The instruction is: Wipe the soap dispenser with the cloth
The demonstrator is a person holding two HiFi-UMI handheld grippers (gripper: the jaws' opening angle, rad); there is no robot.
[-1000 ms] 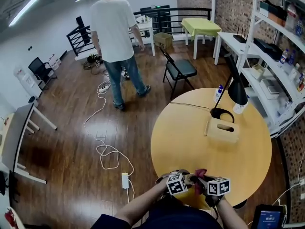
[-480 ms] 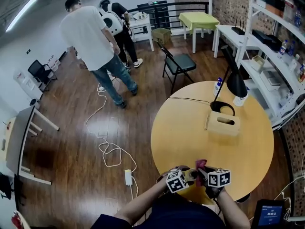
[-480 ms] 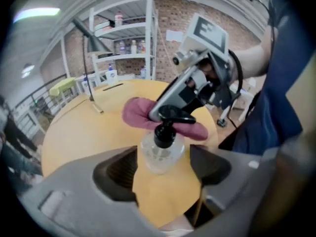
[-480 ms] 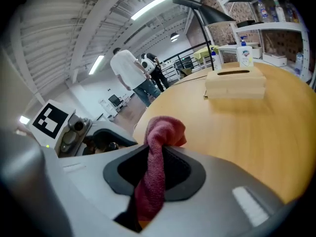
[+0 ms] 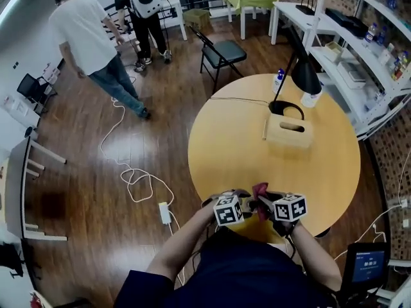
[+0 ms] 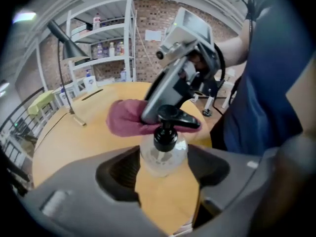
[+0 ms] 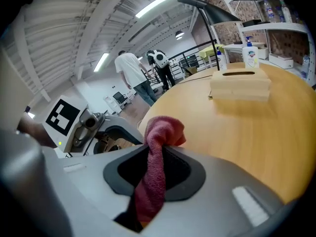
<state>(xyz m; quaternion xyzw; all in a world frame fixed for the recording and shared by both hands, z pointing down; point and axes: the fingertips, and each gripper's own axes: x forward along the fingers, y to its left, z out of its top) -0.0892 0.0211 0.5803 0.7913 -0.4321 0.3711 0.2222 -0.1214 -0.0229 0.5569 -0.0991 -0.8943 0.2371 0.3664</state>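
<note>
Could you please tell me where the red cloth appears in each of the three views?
Head view: cloth low centre, at the table near edge.
Left gripper view: cloth at centre, behind the soap dispenser pump.
Right gripper view: cloth lower centre, pinched in the jaws.
Shared landmark: the black desk lamp.

cloth [image 6: 126, 120] just behind soap dispenser [image 6: 163, 154], near the table [image 6: 69, 142] edge.

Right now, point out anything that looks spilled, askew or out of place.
Nothing looks spilled or broken on the table. The one untidy thing is the white cable, which lies in loose loops across the floor left of the table and ends at a power strip. Someone walking there could trip on it.
</note>
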